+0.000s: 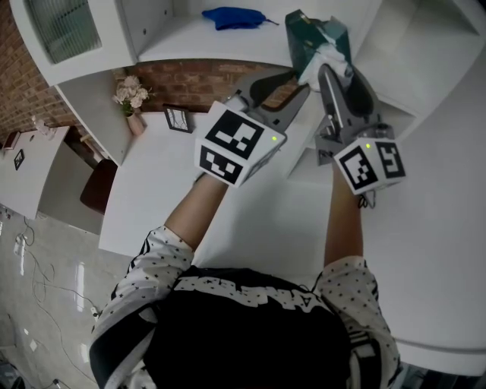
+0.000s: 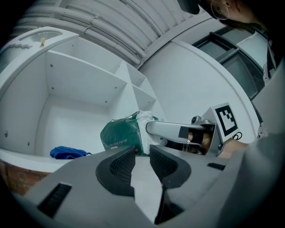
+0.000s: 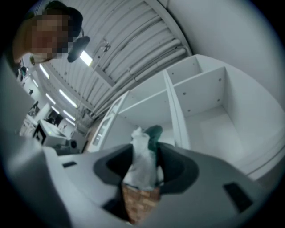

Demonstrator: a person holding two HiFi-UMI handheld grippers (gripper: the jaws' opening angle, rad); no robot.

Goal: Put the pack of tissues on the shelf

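Observation:
The pack of tissues (image 1: 313, 39) is green with a white crumpled end (image 1: 325, 59). It stands at the front edge of the white shelf board (image 1: 220, 44), at the board's right end. My right gripper (image 1: 338, 68) reaches up to it, and the white end (image 3: 141, 156) sits loosely between its parted jaws. The left gripper (image 1: 298, 80) hovers just left of and below the pack, open and empty. In the left gripper view the pack (image 2: 121, 136) lies beyond the left gripper (image 2: 142, 158), with a right finger (image 2: 167, 129) across its white end.
A blue cloth (image 1: 234, 17) lies further back on the same shelf board. Upright dividers (image 3: 174, 111) split the shelf into bays. Below, a white table (image 1: 250, 220) carries a pink flower vase (image 1: 130, 99) and a small picture frame (image 1: 178, 118) at its far left.

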